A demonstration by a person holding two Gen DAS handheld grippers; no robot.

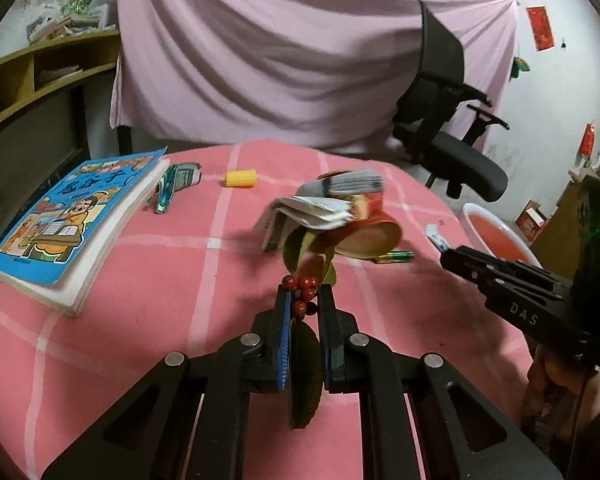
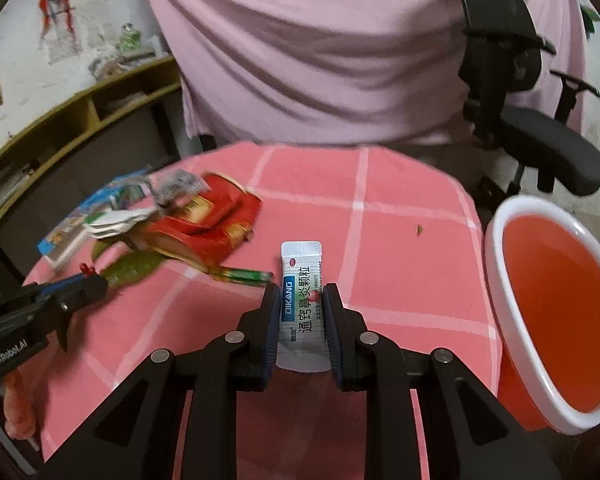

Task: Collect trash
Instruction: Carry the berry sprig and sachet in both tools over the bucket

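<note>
In the left wrist view my left gripper (image 1: 304, 294) is shut on a sprig of red berries (image 1: 300, 283) with green leaves (image 1: 306, 376), held just above the pink checked tablecloth (image 1: 160, 280). In the right wrist view my right gripper (image 2: 302, 291) is shut on a white medicine sachet (image 2: 300, 264) with a blue label, its top sticking out past the fingertips. The red bin (image 2: 496, 240) with a white rim stands right of it, off the table's edge. Each gripper shows in the other's view: the left gripper (image 2: 96, 282) and the right gripper (image 1: 446, 258).
A crushed red carton (image 1: 370, 224) with folded papers (image 1: 312, 208) lies mid-table, a green battery (image 1: 396, 257) beside it. A blue book (image 1: 72, 224), wrappers (image 1: 176, 182) and a yellow cap (image 1: 241, 178) lie at the left. A black office chair (image 1: 452, 136) stands behind.
</note>
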